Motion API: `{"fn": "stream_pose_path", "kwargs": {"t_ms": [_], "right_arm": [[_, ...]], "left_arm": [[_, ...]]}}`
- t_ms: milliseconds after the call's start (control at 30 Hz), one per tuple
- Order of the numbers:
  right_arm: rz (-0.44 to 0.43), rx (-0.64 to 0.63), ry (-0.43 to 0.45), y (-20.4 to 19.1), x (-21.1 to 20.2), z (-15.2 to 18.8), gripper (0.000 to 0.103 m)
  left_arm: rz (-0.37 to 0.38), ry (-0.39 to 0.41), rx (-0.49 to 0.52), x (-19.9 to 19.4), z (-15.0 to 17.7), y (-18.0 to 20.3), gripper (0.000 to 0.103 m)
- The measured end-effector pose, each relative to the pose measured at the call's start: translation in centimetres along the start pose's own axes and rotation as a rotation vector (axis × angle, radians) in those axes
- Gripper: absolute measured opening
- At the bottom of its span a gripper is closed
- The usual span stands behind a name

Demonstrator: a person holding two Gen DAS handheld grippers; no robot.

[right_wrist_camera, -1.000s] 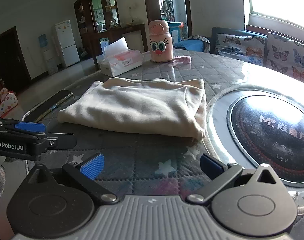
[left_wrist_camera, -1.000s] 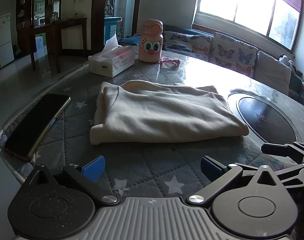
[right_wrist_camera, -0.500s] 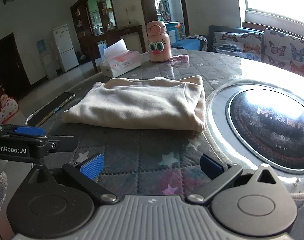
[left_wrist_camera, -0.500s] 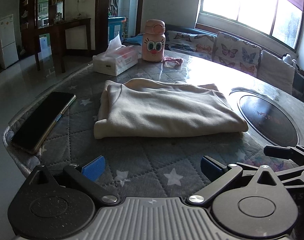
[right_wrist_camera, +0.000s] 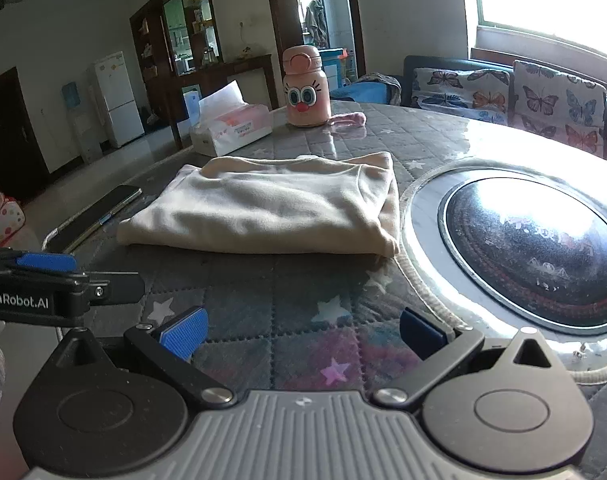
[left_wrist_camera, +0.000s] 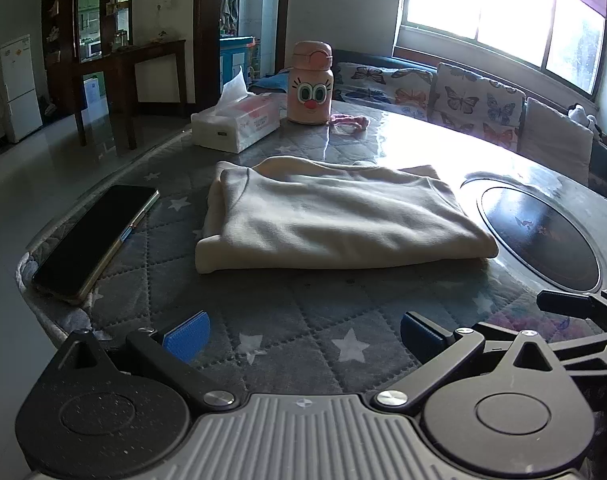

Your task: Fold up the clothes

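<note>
While both grippers hover empty, a folded cream garment [left_wrist_camera: 335,220] lies finished.
Left gripper [left_wrist_camera: 303,334] and right gripper [right_wrist_camera: 301,330] gape; snagging its six o'clock edge could unfold it.

blown-out window [left_wrist_camera: 499,4] backlight, glare on table [right_wrist_camera: 443,140]; dim interior, fisheye-bent edges

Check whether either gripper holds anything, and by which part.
Nothing is held. The left gripper and right gripper are open and empty; the folded cream garment lies untouched on the table.
</note>
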State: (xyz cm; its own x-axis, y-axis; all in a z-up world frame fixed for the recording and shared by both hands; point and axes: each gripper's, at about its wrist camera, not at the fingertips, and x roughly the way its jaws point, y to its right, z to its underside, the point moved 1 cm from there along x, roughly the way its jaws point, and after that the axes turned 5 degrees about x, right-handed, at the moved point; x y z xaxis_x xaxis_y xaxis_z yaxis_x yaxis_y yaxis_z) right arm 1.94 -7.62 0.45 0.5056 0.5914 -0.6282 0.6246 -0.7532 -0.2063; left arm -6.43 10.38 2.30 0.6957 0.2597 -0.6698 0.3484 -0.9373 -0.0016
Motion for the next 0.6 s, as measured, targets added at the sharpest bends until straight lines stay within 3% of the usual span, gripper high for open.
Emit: {"fn": "stream_pose_path", "kwargs": {"t_ms": [600], "right_arm": [[0.006,0.001,-0.008,-0.12,-0.05,0.7,0.103]], "left_arm": [[-0.007,-0.008,0.0,-0.19,0.39,0.05,0.103]]}}
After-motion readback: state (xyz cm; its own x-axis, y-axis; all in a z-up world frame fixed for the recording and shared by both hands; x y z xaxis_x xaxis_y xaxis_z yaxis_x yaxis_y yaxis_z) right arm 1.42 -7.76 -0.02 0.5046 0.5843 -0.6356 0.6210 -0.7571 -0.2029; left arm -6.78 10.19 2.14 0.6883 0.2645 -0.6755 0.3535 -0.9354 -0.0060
